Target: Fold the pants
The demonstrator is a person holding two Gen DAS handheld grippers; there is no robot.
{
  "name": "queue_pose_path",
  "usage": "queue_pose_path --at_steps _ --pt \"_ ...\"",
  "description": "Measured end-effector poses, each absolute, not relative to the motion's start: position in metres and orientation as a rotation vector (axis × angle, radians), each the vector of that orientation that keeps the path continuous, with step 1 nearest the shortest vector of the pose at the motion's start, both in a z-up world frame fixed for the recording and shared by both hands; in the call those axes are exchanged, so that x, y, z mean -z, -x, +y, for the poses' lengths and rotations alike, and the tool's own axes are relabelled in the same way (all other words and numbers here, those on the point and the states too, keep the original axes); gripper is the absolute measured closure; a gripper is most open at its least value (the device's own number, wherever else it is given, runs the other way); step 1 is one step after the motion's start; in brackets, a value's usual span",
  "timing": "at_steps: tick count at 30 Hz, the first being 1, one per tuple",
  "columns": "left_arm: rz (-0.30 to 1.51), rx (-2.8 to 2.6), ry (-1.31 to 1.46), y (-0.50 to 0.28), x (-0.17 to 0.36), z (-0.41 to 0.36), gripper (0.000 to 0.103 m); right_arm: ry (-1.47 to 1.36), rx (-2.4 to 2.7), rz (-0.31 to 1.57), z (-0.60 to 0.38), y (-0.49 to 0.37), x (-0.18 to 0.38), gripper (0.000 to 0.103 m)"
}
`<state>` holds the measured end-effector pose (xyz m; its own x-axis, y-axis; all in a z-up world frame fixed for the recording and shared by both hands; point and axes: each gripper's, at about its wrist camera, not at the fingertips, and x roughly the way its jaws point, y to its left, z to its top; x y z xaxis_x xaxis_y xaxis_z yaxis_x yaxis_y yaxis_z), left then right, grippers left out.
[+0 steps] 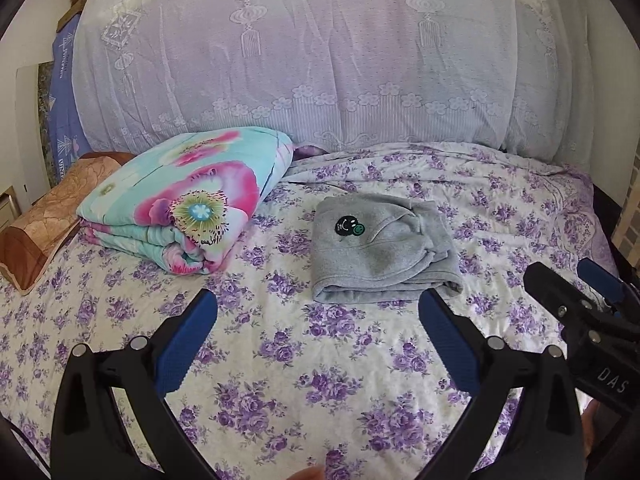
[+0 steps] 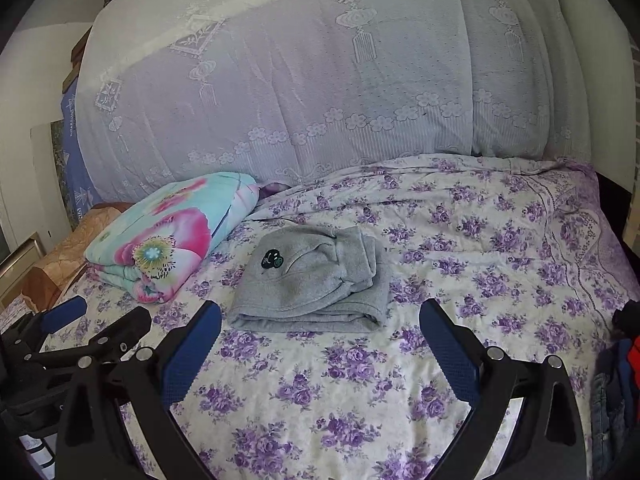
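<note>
Grey pants (image 1: 380, 252) (image 2: 316, 280) lie folded into a compact bundle on the floral bed sheet (image 1: 300, 360) (image 2: 480, 248), a small dark smiley patch facing up. My left gripper (image 1: 318, 308) hovers open just short of the bundle's near edge, with nothing between its blue pads. My right gripper (image 2: 320, 312) is also open and empty, held just in front of the bundle. In the left wrist view the right gripper (image 1: 572, 276) shows at the right edge; in the right wrist view the left gripper (image 2: 104, 312) shows at the lower left.
A folded floral quilt (image 1: 180, 204) (image 2: 160, 240) lies left of the pants, with a brown pillow (image 1: 44, 220) beyond it. A tall lace-covered pile (image 1: 300, 60) (image 2: 320, 80) backs the bed. Dark and red clothes (image 2: 624, 360) sit at the bed's right edge.
</note>
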<state>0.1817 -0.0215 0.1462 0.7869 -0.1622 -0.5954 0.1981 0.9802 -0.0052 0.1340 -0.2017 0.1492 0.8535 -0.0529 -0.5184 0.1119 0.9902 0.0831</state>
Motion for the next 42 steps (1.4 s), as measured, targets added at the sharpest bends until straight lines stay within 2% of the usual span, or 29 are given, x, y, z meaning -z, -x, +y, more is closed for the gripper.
queue_pose_path --at_steps 42 --pt "0.619 0.177 -0.074 -0.1784 -0.1498 -0.0232 0.004 -0.129 0.086 0.551 -0.2042 -0.1361 -0.1481 0.004"
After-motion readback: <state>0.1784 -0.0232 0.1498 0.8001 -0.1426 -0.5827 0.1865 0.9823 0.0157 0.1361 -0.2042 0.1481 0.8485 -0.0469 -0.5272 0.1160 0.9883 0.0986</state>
